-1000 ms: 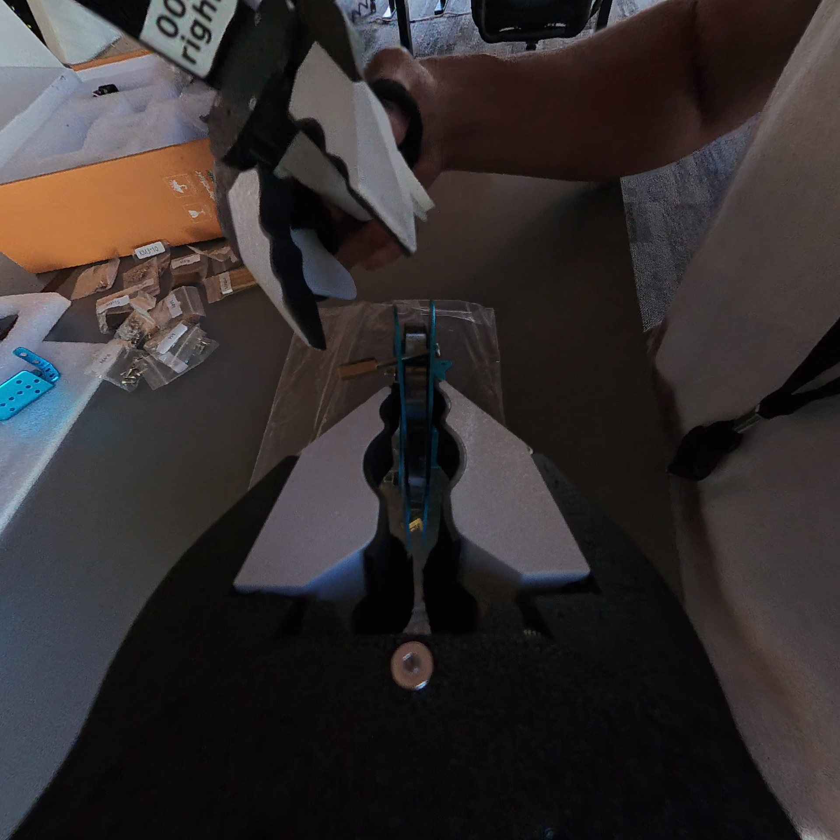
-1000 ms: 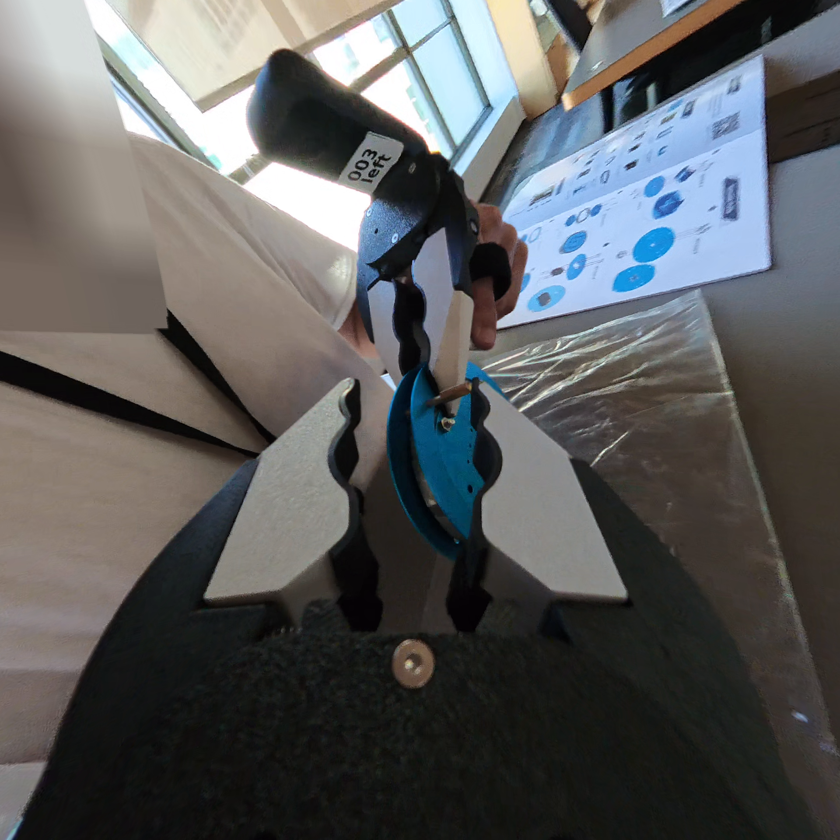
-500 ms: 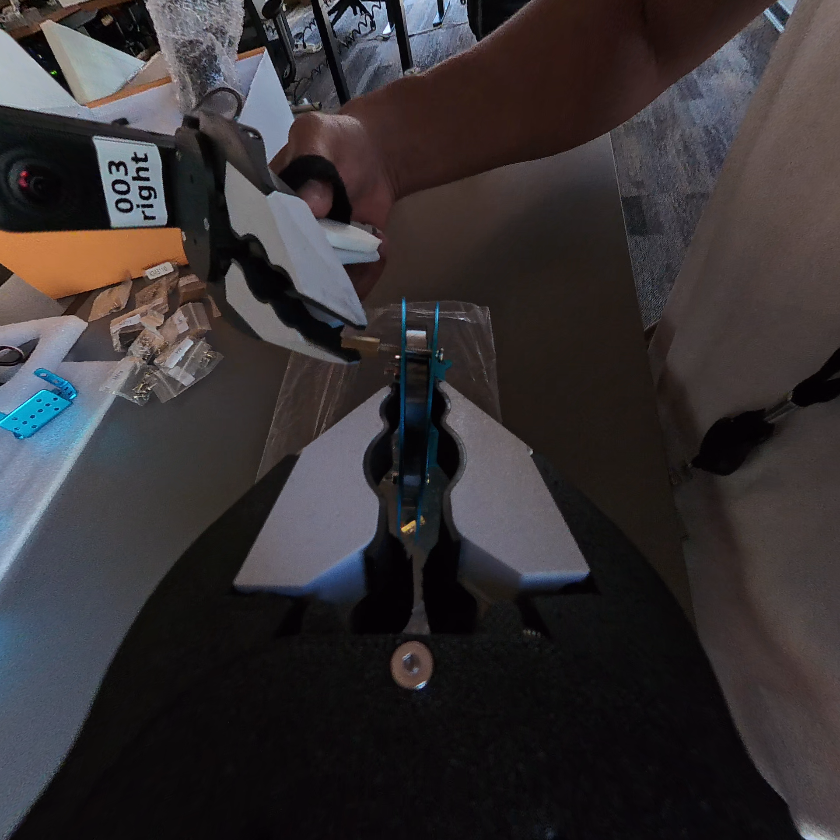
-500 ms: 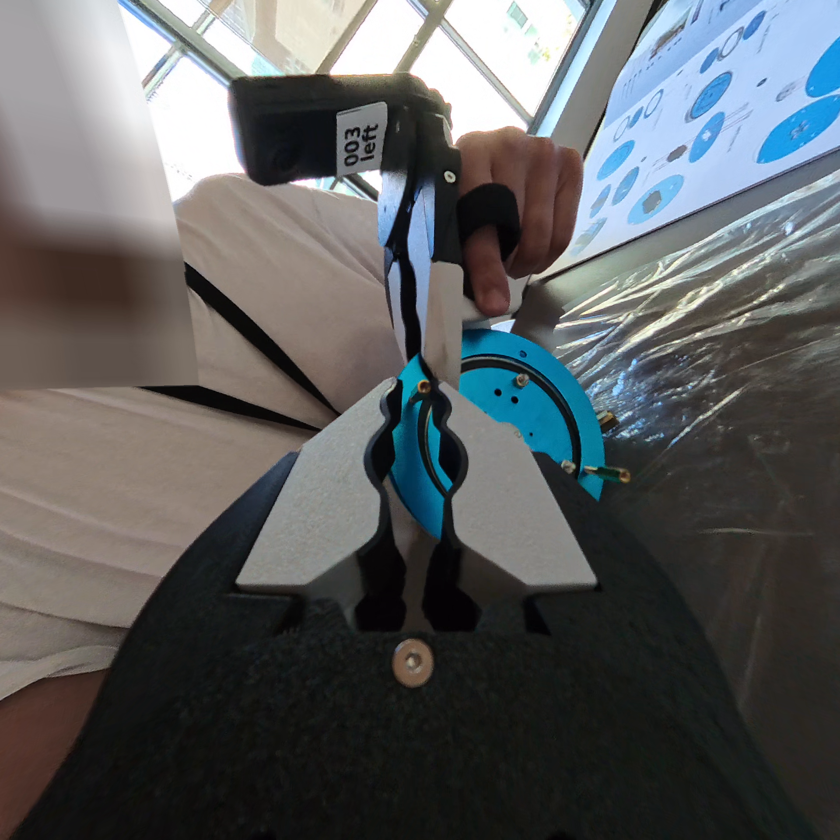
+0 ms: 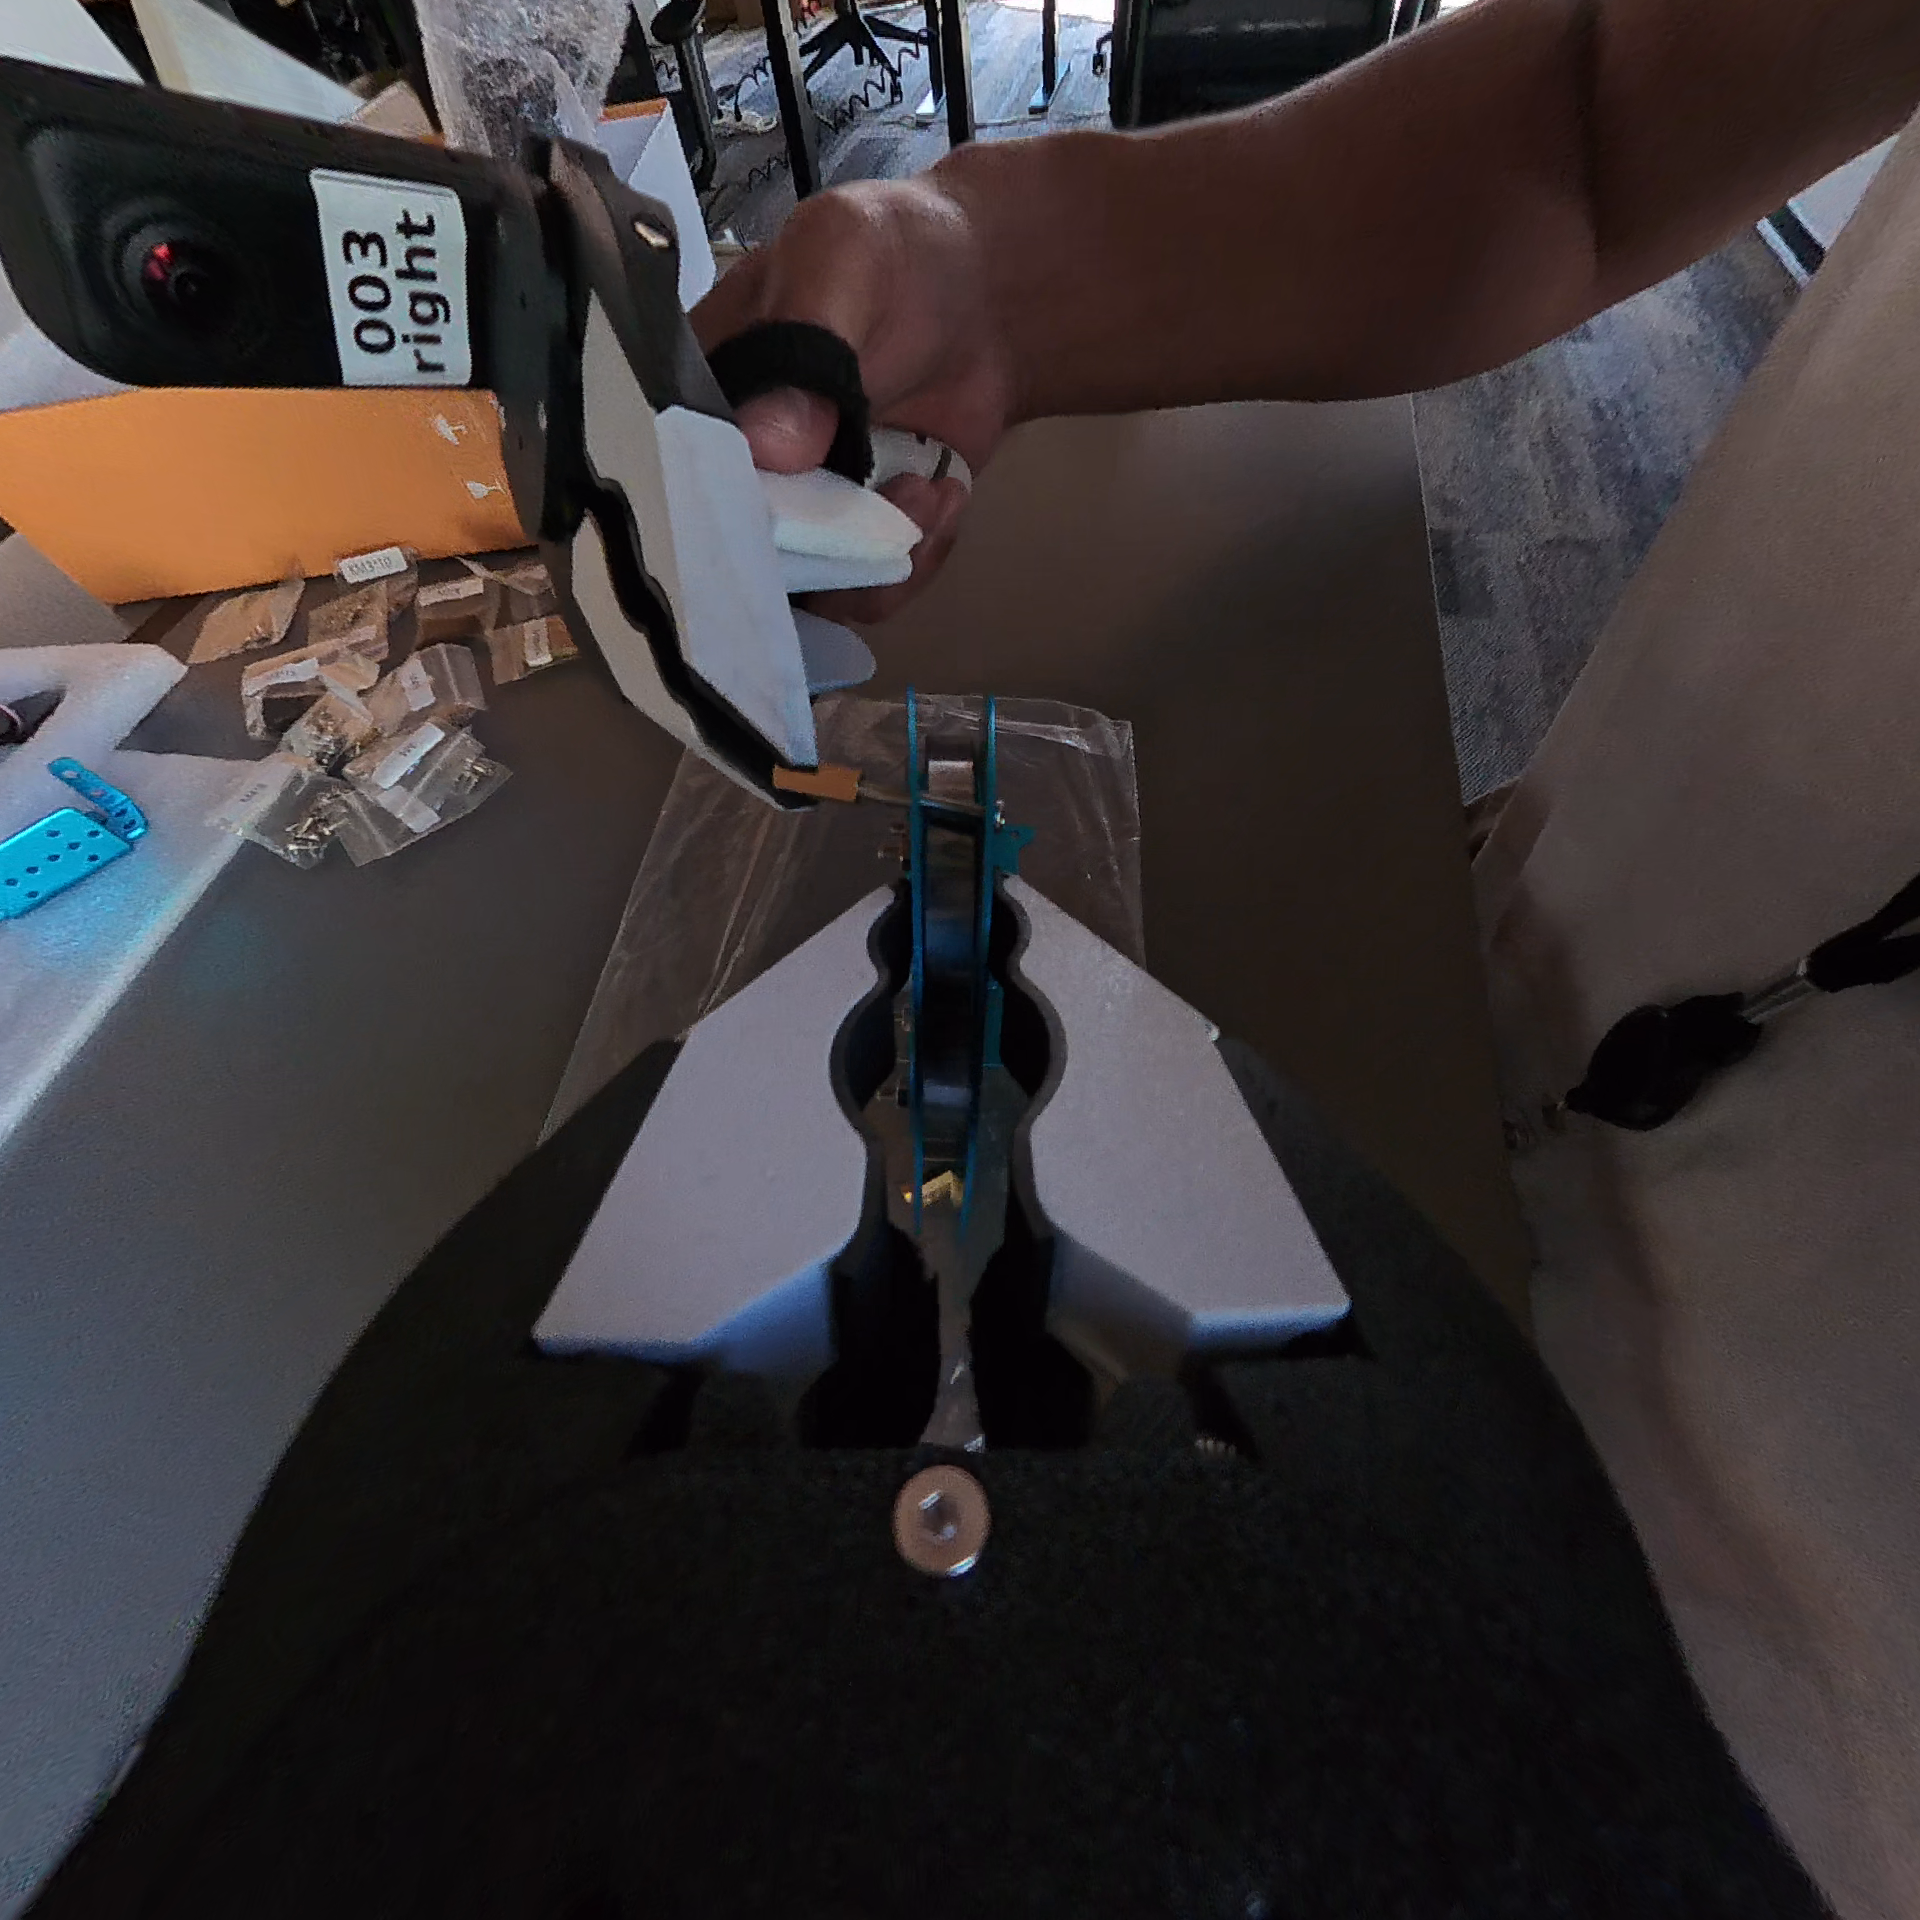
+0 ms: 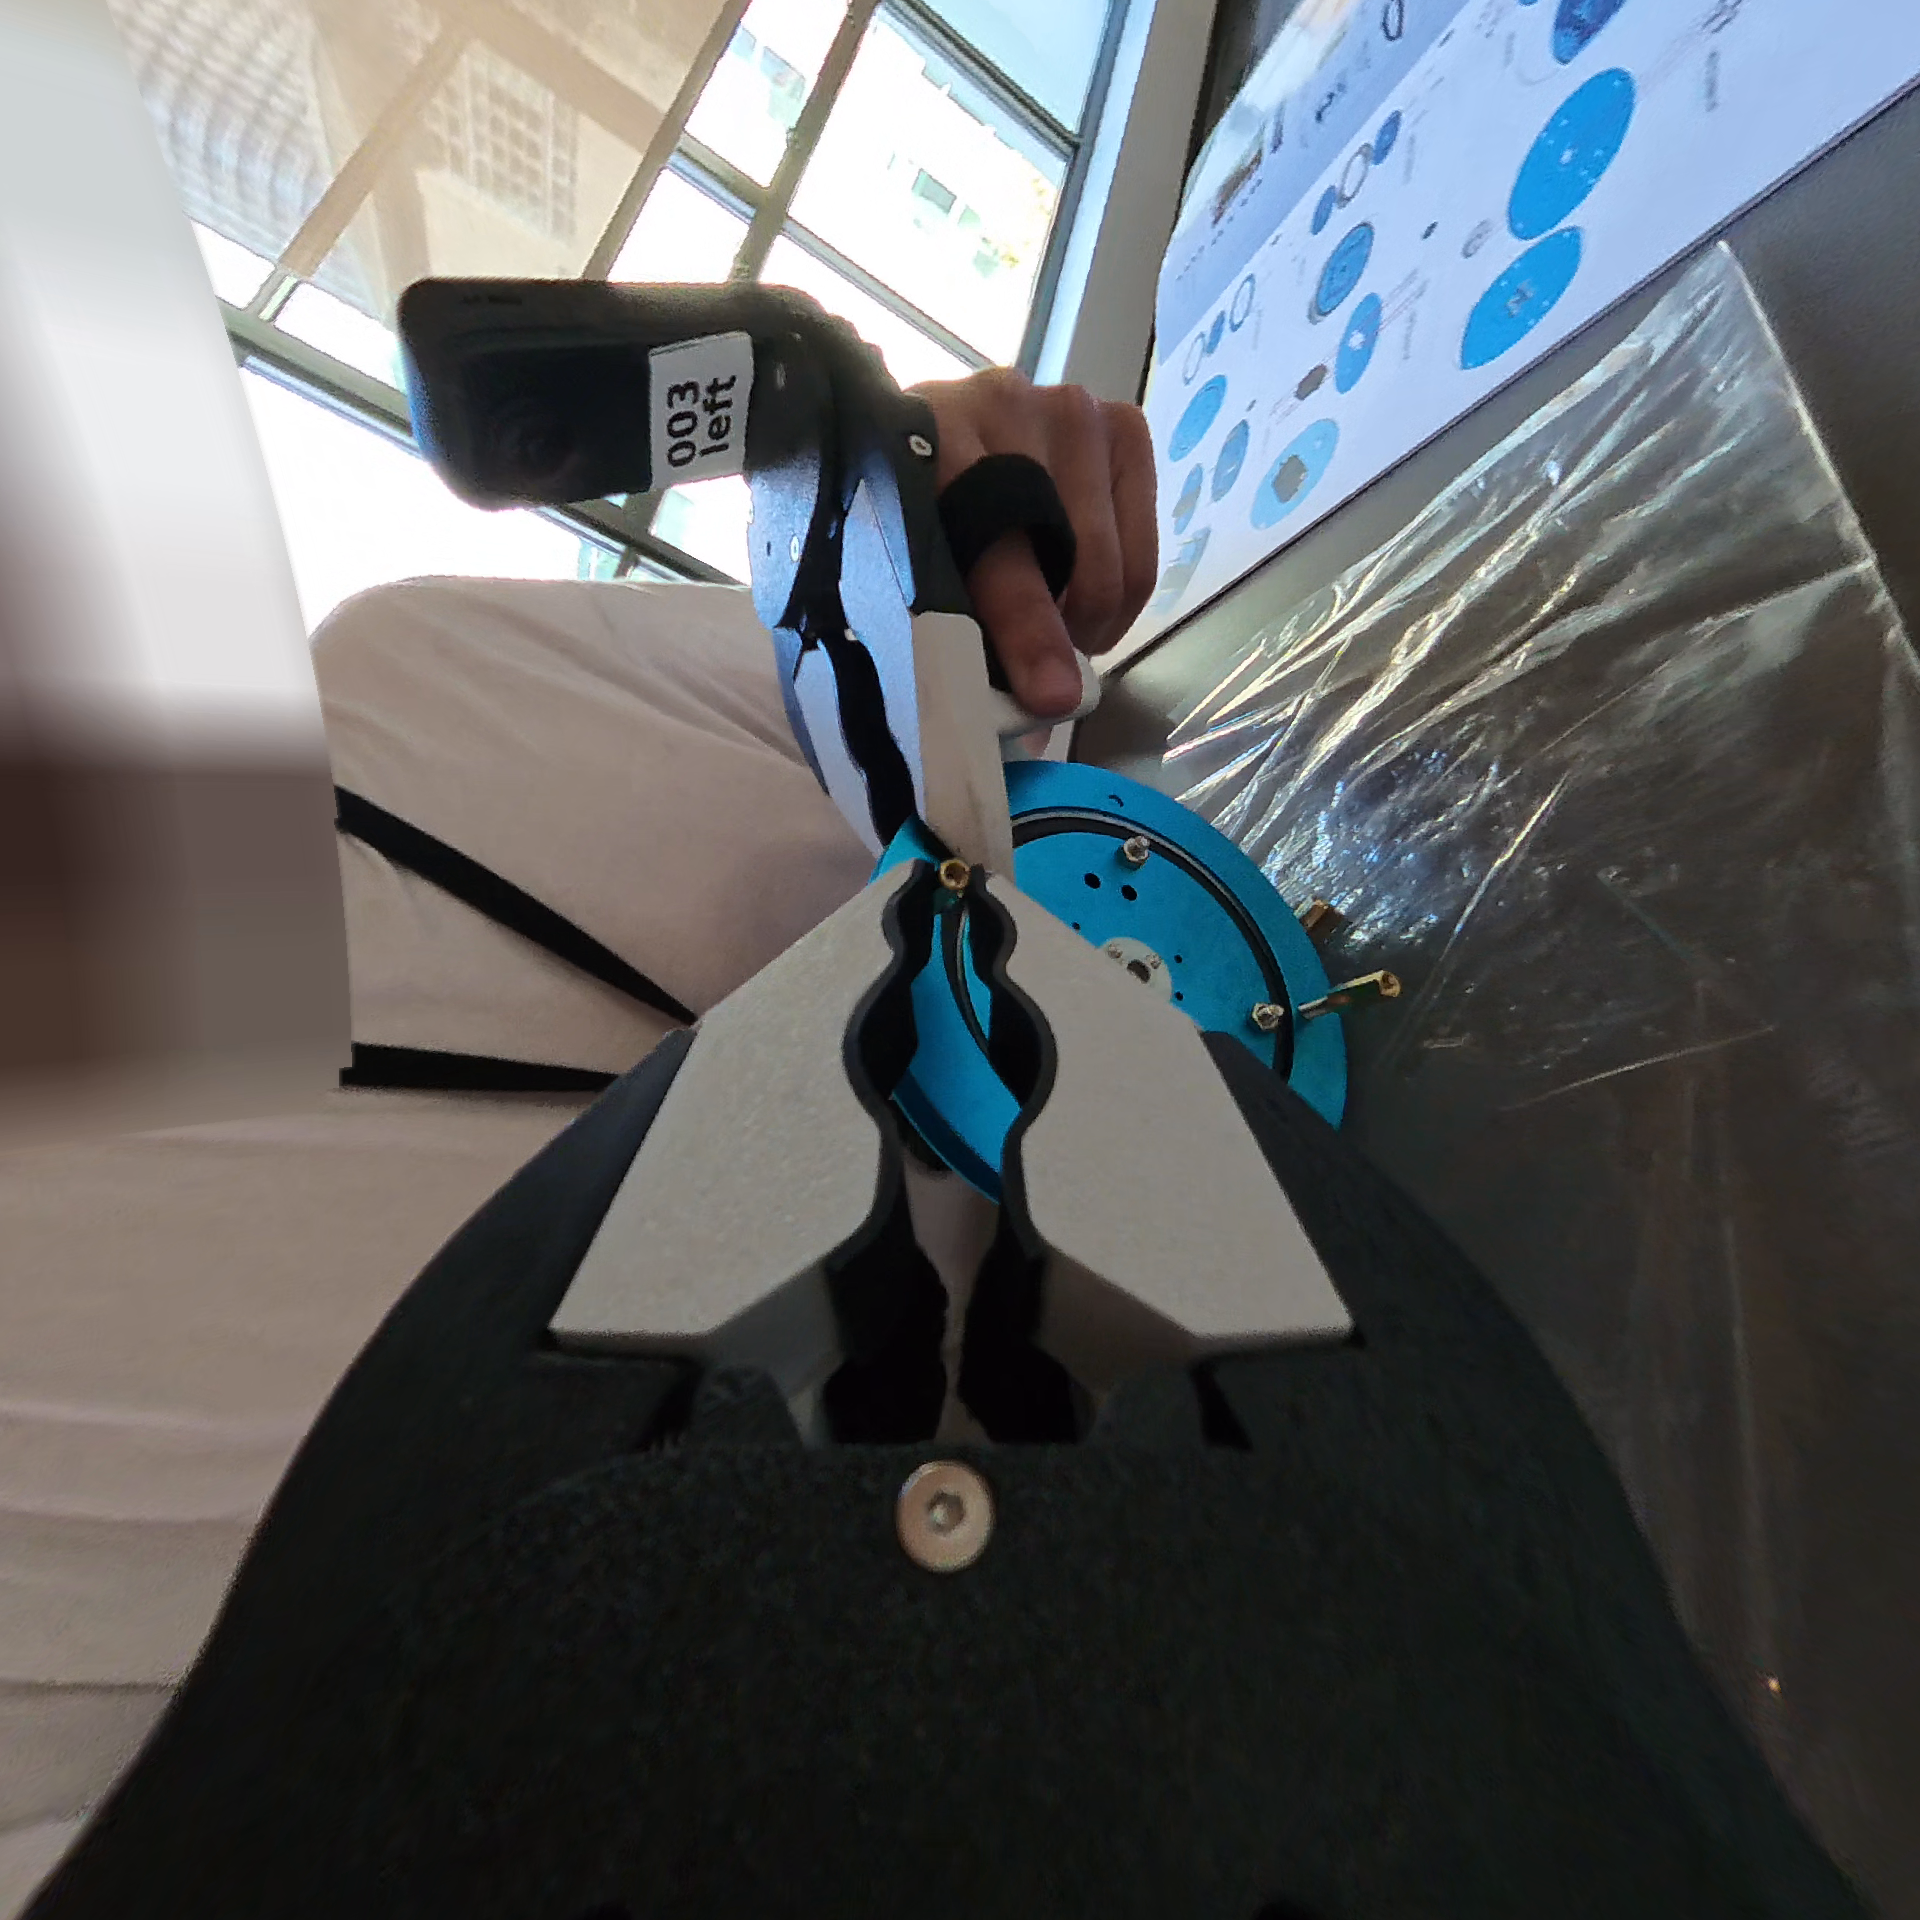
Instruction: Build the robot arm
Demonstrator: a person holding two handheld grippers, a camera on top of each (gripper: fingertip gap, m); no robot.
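Left wrist view: the left gripper (image 5: 951, 904) is clamped on the rims of an upright blue disc assembly (image 5: 948, 997), above a clear plastic sheet (image 5: 727, 862) with bare table either side. The right gripper (image 5: 795, 779) pinches a brass standoff (image 5: 816, 782) at the assembly's top edge.

Right wrist view: the right gripper's tips grip that standoff's end, close against the left gripper.

Blue disc assembly (image 6: 1174, 935), brass standoff (image 5: 816, 781), orange box (image 5: 249, 488), clear plastic sheet (image 6: 1558, 727)
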